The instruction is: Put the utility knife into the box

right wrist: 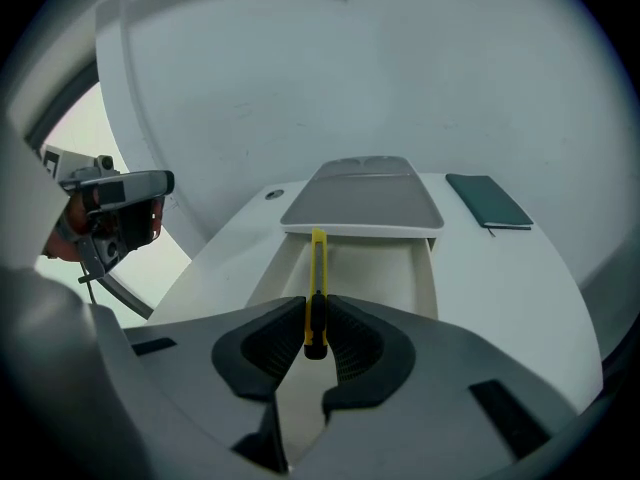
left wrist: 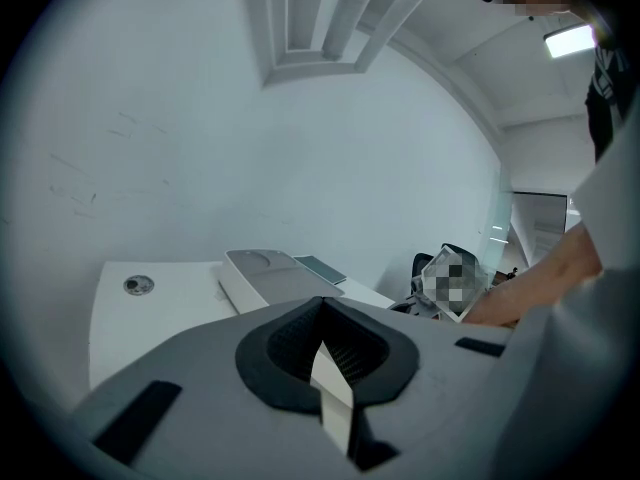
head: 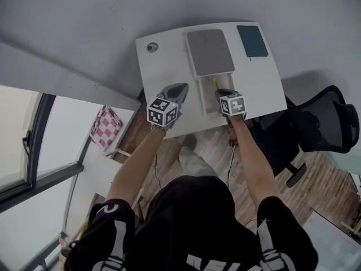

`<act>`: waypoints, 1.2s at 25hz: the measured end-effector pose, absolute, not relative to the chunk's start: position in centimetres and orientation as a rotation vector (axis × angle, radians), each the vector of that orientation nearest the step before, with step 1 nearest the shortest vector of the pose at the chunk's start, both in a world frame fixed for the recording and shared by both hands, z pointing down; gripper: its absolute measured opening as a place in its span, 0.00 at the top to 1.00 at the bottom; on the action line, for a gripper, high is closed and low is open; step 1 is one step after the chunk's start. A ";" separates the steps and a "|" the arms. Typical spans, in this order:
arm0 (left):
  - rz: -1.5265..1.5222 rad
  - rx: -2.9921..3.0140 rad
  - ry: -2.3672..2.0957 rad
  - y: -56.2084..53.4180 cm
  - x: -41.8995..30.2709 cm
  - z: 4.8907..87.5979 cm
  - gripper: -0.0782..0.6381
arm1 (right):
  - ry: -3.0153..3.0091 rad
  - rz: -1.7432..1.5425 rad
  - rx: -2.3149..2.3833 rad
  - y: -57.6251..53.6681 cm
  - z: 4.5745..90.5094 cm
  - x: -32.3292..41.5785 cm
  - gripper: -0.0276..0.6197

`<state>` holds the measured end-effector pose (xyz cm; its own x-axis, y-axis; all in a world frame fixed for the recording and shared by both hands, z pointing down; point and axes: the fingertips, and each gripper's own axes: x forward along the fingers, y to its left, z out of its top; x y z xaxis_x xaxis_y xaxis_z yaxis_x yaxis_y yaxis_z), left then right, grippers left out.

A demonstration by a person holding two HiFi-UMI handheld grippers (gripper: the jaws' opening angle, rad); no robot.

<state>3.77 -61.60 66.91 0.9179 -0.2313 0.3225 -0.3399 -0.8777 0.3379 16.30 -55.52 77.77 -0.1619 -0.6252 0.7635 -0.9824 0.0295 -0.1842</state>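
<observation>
While your right gripper (right wrist: 317, 303) is clamped on the yellow knife (right wrist: 318, 263), its far end held over the open box (right wrist: 425, 278), the carry looks all but done; next you need to lower the knife into the box and let the jaws part. Your left gripper (left wrist: 322, 303), jaws together on nothing, hangs above the table (head: 163, 66) left of the box, clear of the drop. Beyond, the grey lid (right wrist: 365, 203) covers the box's far half and narrows the opening, with a notebook (right wrist: 488, 201) to its right.
</observation>
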 end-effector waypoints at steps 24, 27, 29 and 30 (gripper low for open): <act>0.442 2.625 -0.474 -65.5 3.5 69.7 0.86 | -1.718 1.140 1.411 -58.8 83.3 15.4 0.82; 0.444 2.622 -0.486 -65.8 3.3 69.6 0.85 | -1.709 1.151 1.423 -58.7 83.4 15.7 0.81; 0.443 2.623 -0.491 -65.8 3.3 69.5 0.85 | -1.722 1.152 1.435 -58.7 83.0 15.7 0.79; 0.442 2.625 -0.492 -65.8 3.3 69.3 0.85 | -1.728 1.150 1.444 -58.6 82.7 15.6 0.78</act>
<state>3.25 -65.76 69.33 0.8863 -0.2672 0.3783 -0.4047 -0.8441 0.3517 15.64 -58.64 82.69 -0.2250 -0.4477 0.8654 -0.9711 0.0309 -0.2366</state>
